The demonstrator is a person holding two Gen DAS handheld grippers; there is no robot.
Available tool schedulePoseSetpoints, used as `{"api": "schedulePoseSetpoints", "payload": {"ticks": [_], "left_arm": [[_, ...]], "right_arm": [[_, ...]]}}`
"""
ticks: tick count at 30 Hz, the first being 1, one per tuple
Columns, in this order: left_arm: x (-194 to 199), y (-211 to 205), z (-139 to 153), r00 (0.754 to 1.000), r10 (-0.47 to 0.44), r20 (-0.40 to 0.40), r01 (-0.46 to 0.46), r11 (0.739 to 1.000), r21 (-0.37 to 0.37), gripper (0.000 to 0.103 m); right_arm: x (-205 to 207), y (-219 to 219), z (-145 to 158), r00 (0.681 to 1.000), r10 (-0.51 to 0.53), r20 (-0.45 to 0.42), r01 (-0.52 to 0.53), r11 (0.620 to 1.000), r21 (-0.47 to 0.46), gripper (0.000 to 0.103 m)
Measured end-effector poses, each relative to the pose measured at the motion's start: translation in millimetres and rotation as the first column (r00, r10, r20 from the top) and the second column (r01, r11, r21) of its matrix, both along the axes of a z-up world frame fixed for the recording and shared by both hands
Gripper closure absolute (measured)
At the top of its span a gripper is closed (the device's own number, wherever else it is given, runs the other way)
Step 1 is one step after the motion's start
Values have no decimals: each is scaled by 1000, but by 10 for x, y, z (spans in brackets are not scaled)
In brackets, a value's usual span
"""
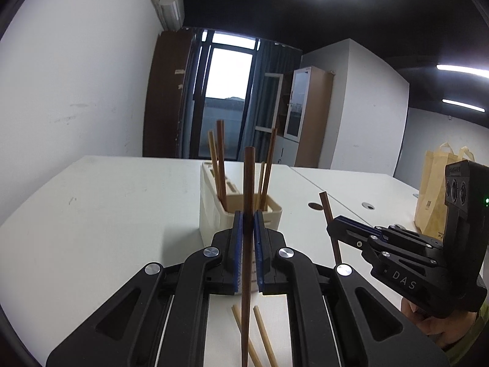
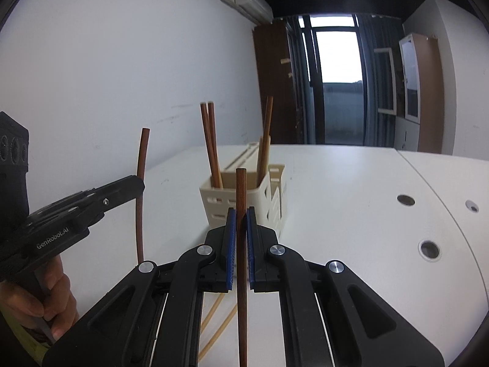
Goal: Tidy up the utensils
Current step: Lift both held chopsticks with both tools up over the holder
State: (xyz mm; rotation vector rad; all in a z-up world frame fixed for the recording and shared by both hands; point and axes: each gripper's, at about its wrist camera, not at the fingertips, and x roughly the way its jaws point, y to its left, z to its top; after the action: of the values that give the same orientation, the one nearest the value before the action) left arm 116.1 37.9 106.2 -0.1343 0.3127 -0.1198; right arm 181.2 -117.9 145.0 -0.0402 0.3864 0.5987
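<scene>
Step in hand: carrying — each of the two tongs holds one dark chopstick upright, short of the holder; judged, both sticks are due to go into it.
Left tongs (image 1: 248, 214): clamped on a dark chopstick (image 1: 248, 183), blue ribbed pads pressed to its sides; the stick stands nearly upright, its top in front of the holder.
Right tongs (image 2: 241, 212): clamped on a second dark chopstick (image 2: 240, 189), likewise upright, its top short of the holder.
Loose sticks: two pale chopsticks (image 1: 263, 330) lie flat on the desk (image 1: 107, 202), nearer than the holder, under the left tongs; not yet sorted.
Holder (image 1: 214, 211): cream plastic box, rectangular, slotted walls, an open well at the near end and narrow slits in its lid behind; it stands on the desk.
Sticks in holder: several brown chopsticks (image 2: 211, 140) lean in the well, some to its left side, some to its right.
Next move, judged: bring each stick over the well, tip end down, clear of the leaning sticks, then part the pads.
Materials: sticks smooth, round, wood-like; tongs matte black with metal pins; desk white, smooth, with round cable holes.
Beyond holder: yellowish cloth bag (image 1: 434, 189) to its right, white walls, dark window.
</scene>
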Motion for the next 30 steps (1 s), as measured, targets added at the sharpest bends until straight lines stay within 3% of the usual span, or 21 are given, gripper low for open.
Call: {"api": "schedulePoseSetpoints", "payload": {"ticks": [12,19,30], "left_arm": [[94,-102,547,987,-6,159,2,1000,27,96],[252,-172,558,984,-1,177,-8,999,53,96],[361,-74,621,966,30,256,-35,999,17,96]], "right_arm": [[138,-40,577,985,-13,173,-8,993,120,96],[301,0,598,970,-24,241,-9,991,135,96],[574,-10,703,958,-31,287,-34,975,219,96]]}}
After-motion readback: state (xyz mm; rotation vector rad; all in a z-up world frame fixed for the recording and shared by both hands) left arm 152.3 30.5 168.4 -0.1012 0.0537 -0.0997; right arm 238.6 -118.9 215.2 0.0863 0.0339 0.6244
